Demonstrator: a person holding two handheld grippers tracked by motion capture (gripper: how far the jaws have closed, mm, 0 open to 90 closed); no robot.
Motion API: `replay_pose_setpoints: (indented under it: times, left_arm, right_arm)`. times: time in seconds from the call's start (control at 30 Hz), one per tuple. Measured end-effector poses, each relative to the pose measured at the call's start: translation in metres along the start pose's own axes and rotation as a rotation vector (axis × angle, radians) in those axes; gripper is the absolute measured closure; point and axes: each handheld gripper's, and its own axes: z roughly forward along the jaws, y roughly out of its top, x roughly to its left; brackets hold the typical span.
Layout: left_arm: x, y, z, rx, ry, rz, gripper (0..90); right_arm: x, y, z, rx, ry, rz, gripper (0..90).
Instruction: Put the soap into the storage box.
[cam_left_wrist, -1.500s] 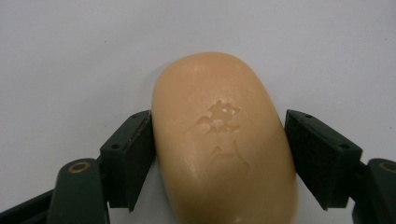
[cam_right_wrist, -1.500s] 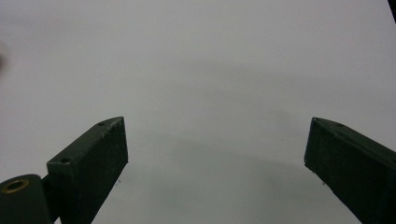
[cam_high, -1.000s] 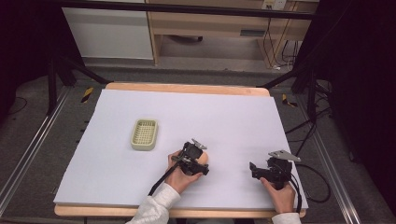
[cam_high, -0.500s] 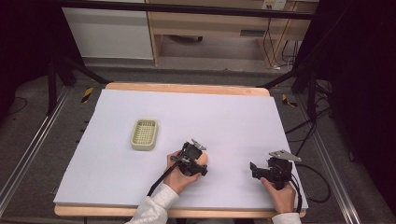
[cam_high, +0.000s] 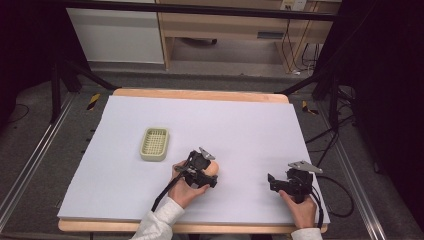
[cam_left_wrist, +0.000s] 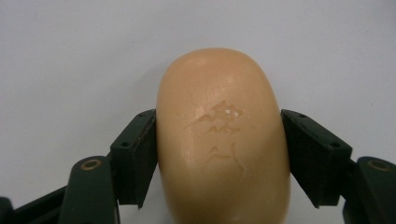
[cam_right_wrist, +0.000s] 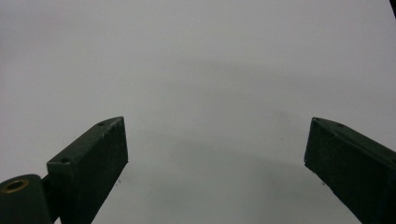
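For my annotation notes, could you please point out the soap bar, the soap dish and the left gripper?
soap bar (cam_left_wrist: 223, 140), left gripper view, embossed top face.
soap dish (cam_high: 154, 143), high view, slotted floor.
left gripper (cam_left_wrist: 219, 154), left gripper view, midway between its pads.

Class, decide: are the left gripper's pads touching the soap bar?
Touching. The left gripper view shows both pads of the left gripper pressed against the soap bar.
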Motion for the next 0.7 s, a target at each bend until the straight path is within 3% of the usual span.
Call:
replay_pose_setpoints:
  times: [0.7]
  left_arm:
    - [0.017, -0.006, -0.032, -0.029, 0.016, -0.006, 30.9]
  right_arm:
    - [0.001, 0.000, 0.000, -0.003, -0.001, -0.005, 6.4]
